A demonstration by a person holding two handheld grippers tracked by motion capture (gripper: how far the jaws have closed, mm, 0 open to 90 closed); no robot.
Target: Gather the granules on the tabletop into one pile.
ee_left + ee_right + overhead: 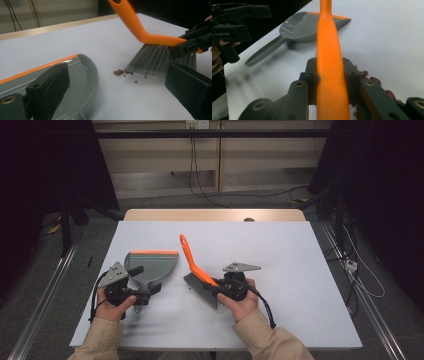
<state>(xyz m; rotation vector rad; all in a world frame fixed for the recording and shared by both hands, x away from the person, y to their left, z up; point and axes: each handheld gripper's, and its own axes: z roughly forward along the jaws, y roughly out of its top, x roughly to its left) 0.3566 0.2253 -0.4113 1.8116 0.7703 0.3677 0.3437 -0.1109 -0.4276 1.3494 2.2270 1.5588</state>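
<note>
the work in hand looked like sweeping: the right gripper (218, 289) was clamped on the orange back of the brush (196, 270), its jaws pressed against both sides of it in the right gripper view; the grey bristles (157, 60) rested on the white counter (300, 265) near its front edge, about midway along it; the orange handle angled up and away toward the far edge; a few small red beans (119, 72) and darker bits lay on the counter right at the bristle tips, on the side facing the dustpan.

the grey dustpan (152, 265) with its orange lip lay flat just left of the brush, lip toward the far edge, handle toward the front edge; the left gripper (145, 287) hovered at that handle with its jaws apart, one over the pan and one beside it, and seemingly no pad pressing on it.

by my reading the sweep was mid-stroke and the beans had not reached the pan; the pan's lip also pointed away from them; the next move seemingly called for the left gripper to close on the handle, turn the lip toward the beans and hold it flat, while the brush drew them across with light strokes so they would not roll.

no brand, label or writing could be read.
</note>
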